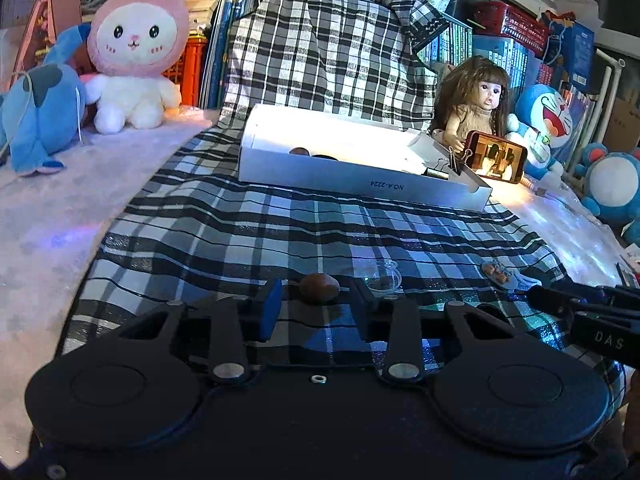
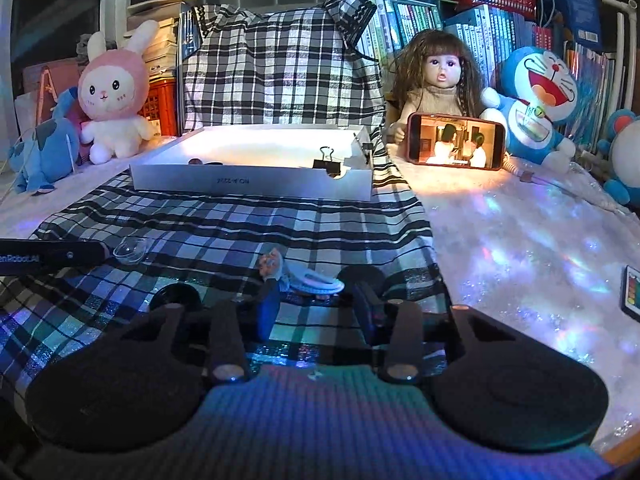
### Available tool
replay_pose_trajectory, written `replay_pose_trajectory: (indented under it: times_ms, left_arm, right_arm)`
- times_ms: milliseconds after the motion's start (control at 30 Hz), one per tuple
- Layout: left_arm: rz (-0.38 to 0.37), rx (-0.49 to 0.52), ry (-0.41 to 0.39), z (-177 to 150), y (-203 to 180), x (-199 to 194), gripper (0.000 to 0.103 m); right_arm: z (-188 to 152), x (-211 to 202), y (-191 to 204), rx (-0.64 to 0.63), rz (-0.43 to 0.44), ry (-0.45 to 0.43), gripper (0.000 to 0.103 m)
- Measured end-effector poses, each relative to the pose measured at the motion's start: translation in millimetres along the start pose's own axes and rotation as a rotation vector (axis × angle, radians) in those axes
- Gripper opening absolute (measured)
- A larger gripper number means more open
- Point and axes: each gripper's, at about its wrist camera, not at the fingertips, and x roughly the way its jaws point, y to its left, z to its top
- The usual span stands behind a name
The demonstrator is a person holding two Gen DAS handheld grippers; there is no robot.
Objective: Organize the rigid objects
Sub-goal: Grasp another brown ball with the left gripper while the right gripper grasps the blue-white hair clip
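On the black-and-white plaid cloth, a brown egg-shaped piece lies between the tips of my left gripper. Gaps show on both sides, so the jaws stand open around it. Just past its right finger sits a small clear cup. My right gripper straddles a pale hair clip with a little figure; its pads do not visibly press it. That clip also shows in the left wrist view, by the right gripper's finger. The white box behind holds a binder clip and dark pieces.
A doll props a lit phone right of the box. Plush toys flank the scene: a pink rabbit, a blue one, a blue cat. Books and red baskets line the back. A small remote lies at the right edge.
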Motion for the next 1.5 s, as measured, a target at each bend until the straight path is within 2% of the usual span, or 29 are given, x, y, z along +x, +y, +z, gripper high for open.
replay_pose_trajectory:
  times_ms: [267,533,867,1100,1233,1467,1500]
  left_arm:
    - [0.025,0.012,-0.008,-1,-6,8,0.035]
    - [0.063,0.062,-0.019,-4,-13,12,0.035]
    - [0.065,0.06,-0.028,-5,-14,15,0.035]
    - [0.064,0.074,-0.031,-4,-15,16,0.03]
    - [0.068,0.084,-0.034,-4,-17,17,0.027]
    - [0.059,0.083,-0.031,-4,-20,17,0.023]
    - [0.06,0.082,-0.032,-4,-20,18,0.023]
  right_arm:
    - [3,17,-6,0.089,-0.018,0.042,0.052]
    - [5,24,-2,0.06,-0.039,0.04,0.052]
    - [9,32,6,0.045,-0.03,0.035,0.052]
    - [6,27,7,0.049,-0.052,0.026,0.053]
    - [3,24,8,0.063,-0.068,0.022,0.056]
    - [8,31,11,0.099,-0.085,0.022,0.056]
    - [8,32,12,0.101,-0.089,0.02,0.049]
